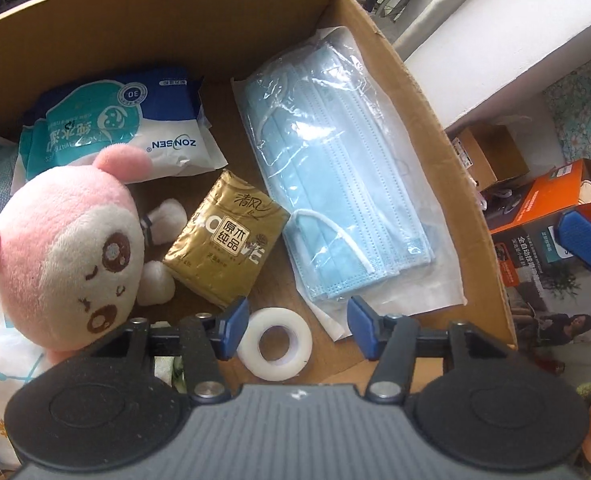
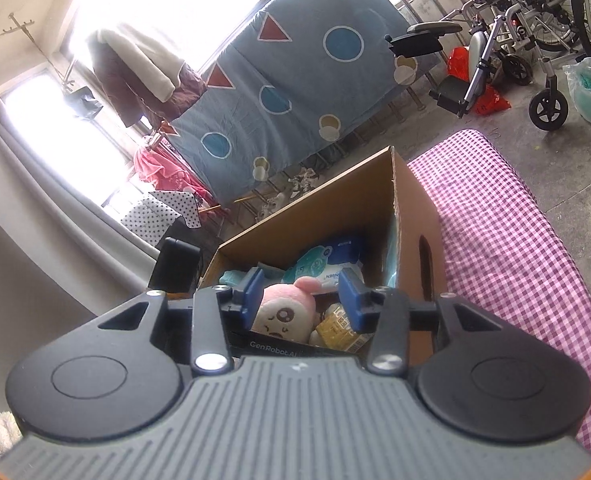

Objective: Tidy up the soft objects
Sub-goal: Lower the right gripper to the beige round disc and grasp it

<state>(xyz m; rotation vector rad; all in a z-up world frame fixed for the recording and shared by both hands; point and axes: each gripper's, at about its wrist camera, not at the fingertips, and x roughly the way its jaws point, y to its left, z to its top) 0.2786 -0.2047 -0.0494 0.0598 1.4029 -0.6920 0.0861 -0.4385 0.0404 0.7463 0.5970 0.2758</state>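
Clearly the left gripper (image 1: 298, 328) sits closer, tilted steeply down into the cardboard box (image 1: 423, 92), jaws spread apart and empty. From it, left to right: the pink plush toy (image 1: 69, 252) at ten o'clock, the white tape roll (image 1: 274, 343) lying flat between the fingertips but untouched, and the mask pack (image 1: 343, 176) at one o'clock, long axis running eleven to five. Outside the box, the right gripper (image 2: 301, 300) hangs partly open, holding nothing.
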